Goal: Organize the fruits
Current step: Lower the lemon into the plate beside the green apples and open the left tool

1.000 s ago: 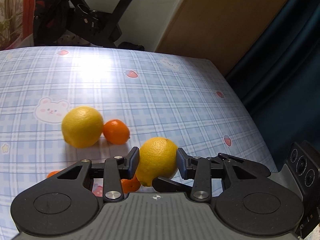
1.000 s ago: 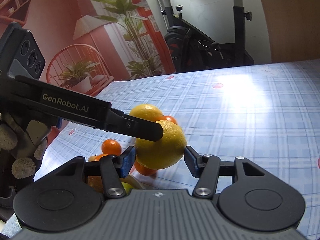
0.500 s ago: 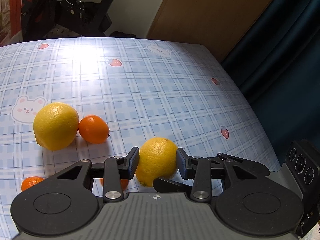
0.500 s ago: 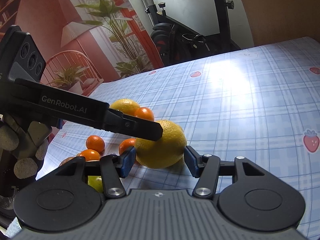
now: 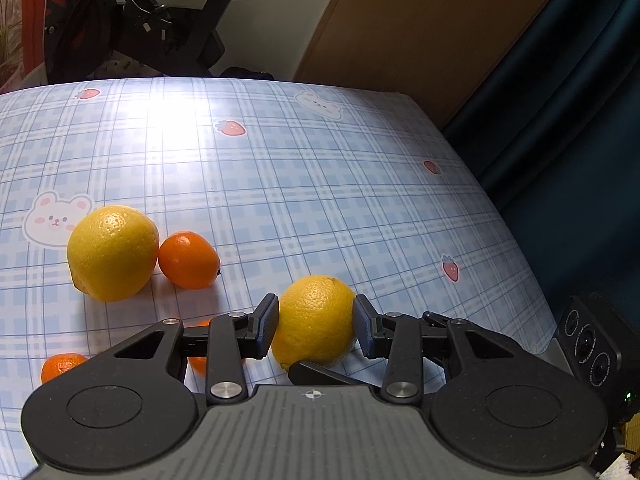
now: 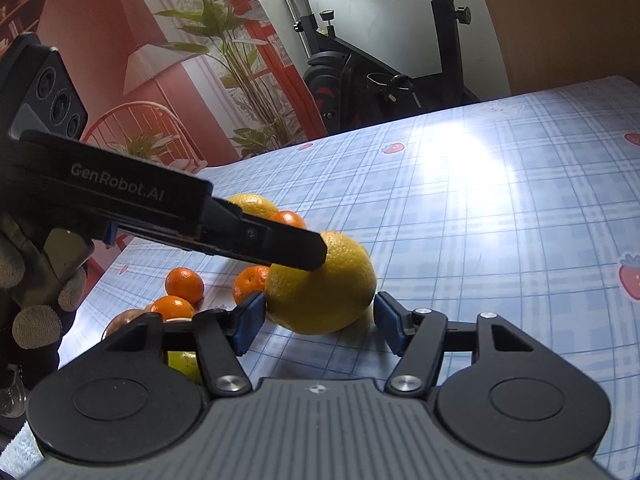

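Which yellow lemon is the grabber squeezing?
The lemon between the left gripper pads. The other lemon sits free beside a mandarin.

Both tools are meeting at one lemon

The left tool (image 5: 316, 322) is pointing steeply down with its jaws pressing both sides of the lemon (image 5: 314, 322), its long black body reaching in from the left in the right wrist view. A gloved hand (image 6: 38, 300) is gripping its handle. The right tool (image 6: 318, 322) is tilting down more gently; its jaws have just been opening and are standing slightly clear of the lemon between them.
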{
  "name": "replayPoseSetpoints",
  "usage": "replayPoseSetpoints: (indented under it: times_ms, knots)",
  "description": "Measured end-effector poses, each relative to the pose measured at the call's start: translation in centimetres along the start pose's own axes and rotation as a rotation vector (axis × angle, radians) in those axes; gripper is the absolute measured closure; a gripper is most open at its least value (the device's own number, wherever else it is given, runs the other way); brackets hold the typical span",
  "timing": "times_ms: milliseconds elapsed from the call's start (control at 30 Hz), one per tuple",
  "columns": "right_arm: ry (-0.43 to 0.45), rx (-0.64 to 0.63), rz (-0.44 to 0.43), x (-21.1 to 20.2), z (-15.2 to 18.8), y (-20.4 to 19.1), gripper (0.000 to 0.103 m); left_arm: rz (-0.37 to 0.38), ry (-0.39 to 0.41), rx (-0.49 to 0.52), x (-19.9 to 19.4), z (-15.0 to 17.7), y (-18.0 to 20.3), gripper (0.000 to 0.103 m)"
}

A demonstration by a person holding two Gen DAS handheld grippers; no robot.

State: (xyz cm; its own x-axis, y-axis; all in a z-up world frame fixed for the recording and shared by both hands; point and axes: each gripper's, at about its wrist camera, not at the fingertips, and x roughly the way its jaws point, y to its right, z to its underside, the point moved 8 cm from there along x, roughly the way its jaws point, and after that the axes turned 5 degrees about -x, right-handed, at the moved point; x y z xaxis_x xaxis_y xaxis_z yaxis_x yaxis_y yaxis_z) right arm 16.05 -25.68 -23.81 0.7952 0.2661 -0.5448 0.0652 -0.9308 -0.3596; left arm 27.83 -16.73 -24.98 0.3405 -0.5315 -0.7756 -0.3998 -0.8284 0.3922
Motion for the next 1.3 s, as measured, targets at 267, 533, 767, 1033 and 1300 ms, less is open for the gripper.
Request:
replayPoseSetpoints:
  times_ms: [267,533,767,1033,1300]
  knots:
    - [-0.02,-0.019,0.003,-1.4,0.3,-1.2,0.042,0.007,0.001,0.004,-1.4,1.2,0.7,0.06]
    - [-0.042,-0.039,0.005,-4.2,1.2,-3.8,0.042,0.031,0.018,0.001,-4.7,4.0,1.5,0.06]
    - [-0.09,-0.066,-0.021,-6.4,3.0,-7.2,0.042,0.045,-0.005,-0.015,-7.5,7.7,1.8,0.06]
    - [-0.251,-0.128,-0.122,-6.3,4.9,-11.1,0.043,0.025,-0.107,-0.02,-10.1,12.8,-0.3,0.06]
    - [-0.311,-0.225,-0.15,-4.7,6.1,-13.6,0.047,0.054,-0.13,-0.155,-10.8,14.2,-3.9,0.06]
